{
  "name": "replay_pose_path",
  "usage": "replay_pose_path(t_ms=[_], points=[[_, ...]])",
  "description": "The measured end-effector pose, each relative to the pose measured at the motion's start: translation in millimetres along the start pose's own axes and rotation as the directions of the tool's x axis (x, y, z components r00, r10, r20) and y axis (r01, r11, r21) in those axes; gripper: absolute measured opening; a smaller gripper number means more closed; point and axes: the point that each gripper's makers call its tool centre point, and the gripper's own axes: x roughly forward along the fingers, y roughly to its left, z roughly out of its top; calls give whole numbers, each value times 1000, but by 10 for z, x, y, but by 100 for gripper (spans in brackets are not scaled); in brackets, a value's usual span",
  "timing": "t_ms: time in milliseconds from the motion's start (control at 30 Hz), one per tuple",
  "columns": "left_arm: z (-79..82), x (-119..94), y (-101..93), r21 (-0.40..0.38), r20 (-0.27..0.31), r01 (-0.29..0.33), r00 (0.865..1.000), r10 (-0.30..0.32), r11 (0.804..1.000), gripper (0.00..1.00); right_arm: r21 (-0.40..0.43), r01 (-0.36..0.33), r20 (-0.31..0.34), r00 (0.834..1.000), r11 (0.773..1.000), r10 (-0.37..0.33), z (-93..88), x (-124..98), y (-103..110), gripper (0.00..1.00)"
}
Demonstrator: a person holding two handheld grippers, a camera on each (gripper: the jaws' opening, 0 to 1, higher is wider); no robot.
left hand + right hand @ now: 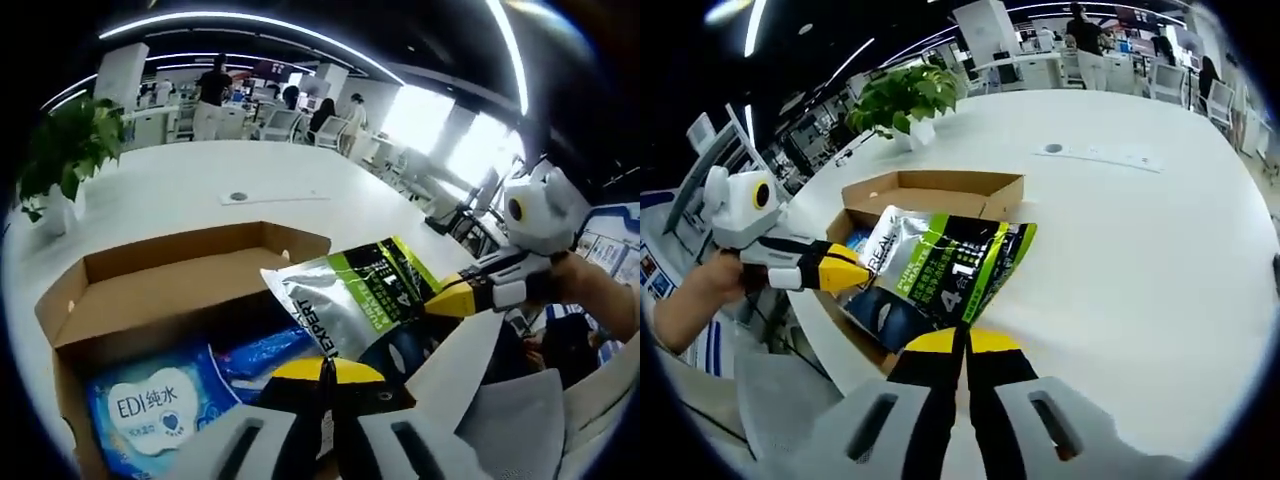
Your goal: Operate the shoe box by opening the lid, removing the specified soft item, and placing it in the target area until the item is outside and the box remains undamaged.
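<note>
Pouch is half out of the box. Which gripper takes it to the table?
Right. The right gripper is shut on the pouch end nearest bare table; the left gripper grips the end over the box.

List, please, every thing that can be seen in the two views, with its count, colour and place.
Shoe box: one, brown cardboard, open, on the table.
Pouch: one, silver, green and black, over the box's near edge, gripped at both ends.
Wipes pack: one, blue and white, inside the box.
Blue packet: one, inside the box, beside the wipes pack.
Table: one, white, round-edged.
Potted plant: one, green in a white pot, on the table.
Chairs and people: several, far in the background.
Left gripper: yellow tips, shut on the pouch.
Right gripper: yellow tips, shut on the pouch.
</note>
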Motion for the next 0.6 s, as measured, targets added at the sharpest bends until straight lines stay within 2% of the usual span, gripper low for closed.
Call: replay_pose_path(t_ms=[600], points=[[169, 432, -284, 36, -38, 63, 997, -62, 997, 0, 20, 74, -15, 997, 997, -73, -94, -248, -477, 0]])
